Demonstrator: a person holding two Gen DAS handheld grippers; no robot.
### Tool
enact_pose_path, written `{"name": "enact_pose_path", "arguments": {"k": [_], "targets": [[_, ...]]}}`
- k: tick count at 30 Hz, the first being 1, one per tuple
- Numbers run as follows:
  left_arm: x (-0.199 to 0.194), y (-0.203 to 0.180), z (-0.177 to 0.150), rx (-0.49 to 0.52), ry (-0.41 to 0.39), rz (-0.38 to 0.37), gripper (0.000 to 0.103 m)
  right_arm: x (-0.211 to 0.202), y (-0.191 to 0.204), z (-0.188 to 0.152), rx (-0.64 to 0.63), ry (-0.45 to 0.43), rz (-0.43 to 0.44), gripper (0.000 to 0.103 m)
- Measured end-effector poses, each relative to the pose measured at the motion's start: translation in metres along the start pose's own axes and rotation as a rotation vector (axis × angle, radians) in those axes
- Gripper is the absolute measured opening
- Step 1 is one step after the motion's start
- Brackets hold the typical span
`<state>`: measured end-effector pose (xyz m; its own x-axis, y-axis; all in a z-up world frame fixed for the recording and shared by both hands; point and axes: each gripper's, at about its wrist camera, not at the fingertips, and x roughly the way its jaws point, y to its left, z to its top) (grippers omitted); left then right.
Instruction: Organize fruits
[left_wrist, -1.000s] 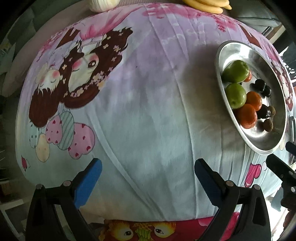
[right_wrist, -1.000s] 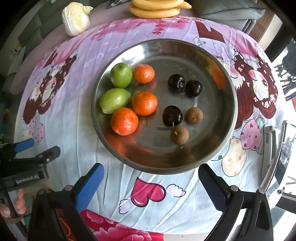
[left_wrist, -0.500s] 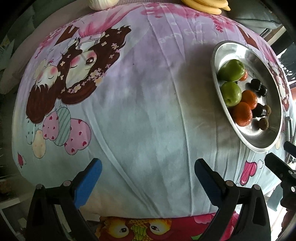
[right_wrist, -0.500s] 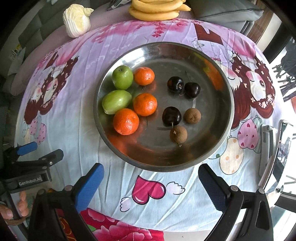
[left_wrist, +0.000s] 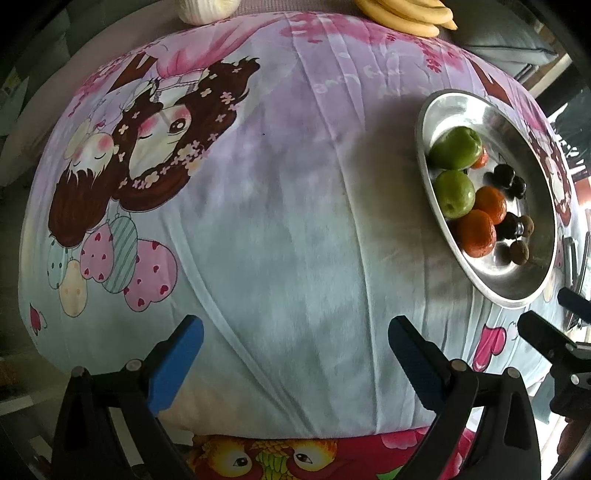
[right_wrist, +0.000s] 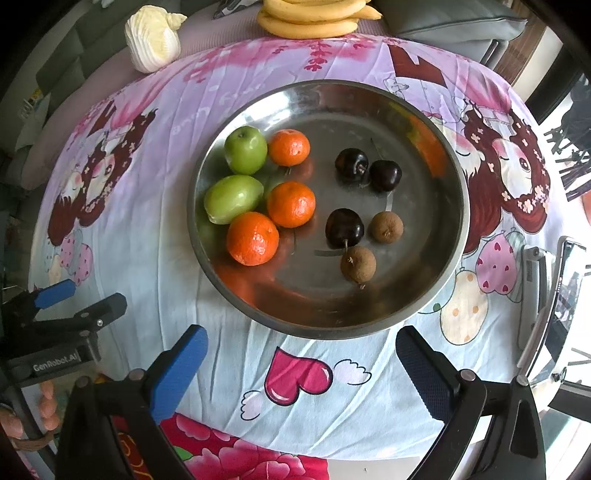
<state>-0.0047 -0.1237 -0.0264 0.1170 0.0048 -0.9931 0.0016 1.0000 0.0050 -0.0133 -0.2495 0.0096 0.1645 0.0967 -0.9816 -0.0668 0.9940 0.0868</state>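
Note:
A round steel dish (right_wrist: 424, 306) sits on the cartoon-print cloth. It holds two green apples (right_wrist: 245, 149), three oranges (right_wrist: 253, 238), three dark cherries (right_wrist: 344, 228) and two brown longans (right_wrist: 358, 263). The dish also shows at the right of the left wrist view (left_wrist: 495, 284). My right gripper (right_wrist: 301, 354) is open and empty, just in front of the dish's near rim. My left gripper (left_wrist: 295, 343) is open and empty over bare cloth, left of the dish; it also shows in the right wrist view (right_wrist: 74, 299).
A bunch of bananas (right_wrist: 310, 16) and a pale cabbage (right_wrist: 153, 38) lie at the far edge of the table. A phone on a stand (right_wrist: 554, 302) stands at the right edge. A grey cushion (right_wrist: 450, 26) is behind the table.
Both grippers have pulled back slightly toward me; the dish and cloth appear a little farther away. Nothing was picked up or released.

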Motion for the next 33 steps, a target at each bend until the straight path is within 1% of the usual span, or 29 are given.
{"name": "enact_pose_path", "arguments": {"k": [4,10,17,33], "targets": [[-0.001,0.007,0.001,-0.015,0.003,0.023,0.1,0.0,0.0,0.001,0.004,-0.002,0.0,0.103],[-0.004,0.009,0.001,-0.023,0.005,0.033,0.1,0.001,0.001,0.0,0.005,0.001,-0.001,0.103],[0.001,0.006,0.006,-0.018,0.009,0.035,0.1,0.003,0.0,0.002,0.002,0.006,-0.001,0.103],[0.011,0.003,0.007,-0.024,0.025,0.028,0.1,0.004,0.001,0.002,0.002,0.011,-0.001,0.103]]}}
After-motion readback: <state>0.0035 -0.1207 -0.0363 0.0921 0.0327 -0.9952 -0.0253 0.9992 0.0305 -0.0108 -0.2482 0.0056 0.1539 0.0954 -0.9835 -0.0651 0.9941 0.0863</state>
